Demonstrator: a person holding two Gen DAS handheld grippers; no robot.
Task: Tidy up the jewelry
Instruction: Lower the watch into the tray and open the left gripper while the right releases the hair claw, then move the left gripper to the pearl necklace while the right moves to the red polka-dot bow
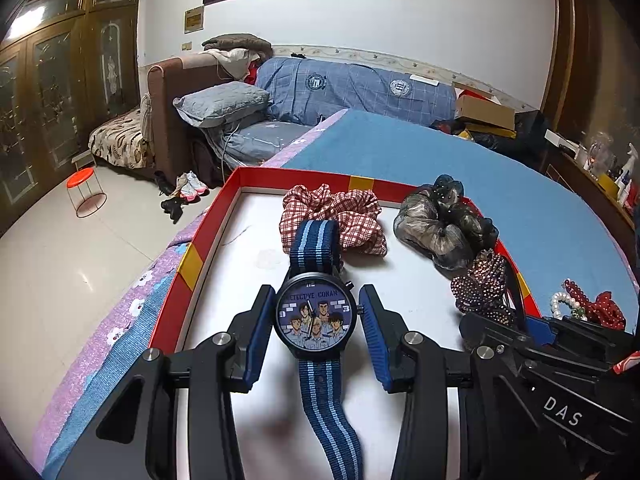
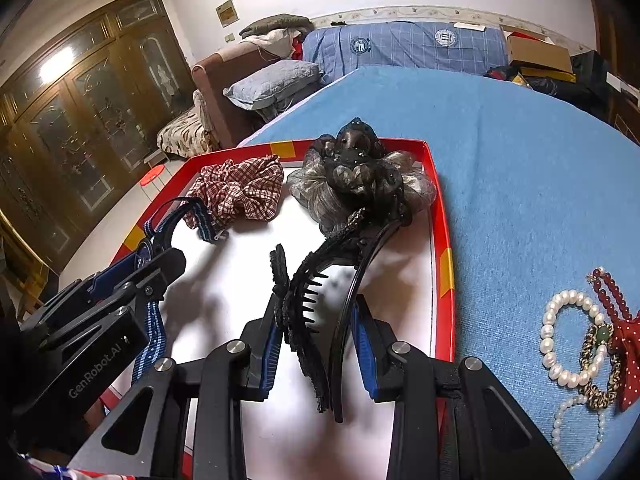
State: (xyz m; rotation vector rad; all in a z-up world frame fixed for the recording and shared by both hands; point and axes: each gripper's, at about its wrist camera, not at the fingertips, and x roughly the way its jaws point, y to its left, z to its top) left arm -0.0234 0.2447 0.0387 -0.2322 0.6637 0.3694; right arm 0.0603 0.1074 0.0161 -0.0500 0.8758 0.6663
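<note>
A bed with a blue cover carries everything. On it lies a shallow red tray with a white floor, its right wall near the bed's right side.

Along the tray's far edge sit a red-and-white checked scrunchie and, toward the far right corner, a grey-black gauzy hair piece.

The left hand-held gripper is partly closed, its blue pads pressing both sides of a watch with a cartoon dial and a blue striped strap, held over the tray's middle.

The right hand-held gripper is likewise partly closed, clamped on a black toothed hair clip with a beaded decoration, over the tray's right half.

On the bed cover outside the tray's right wall lie pearl bracelets, a red bead string, a braided bracelet and a red dotted bow, bunched together and touching.
</note>
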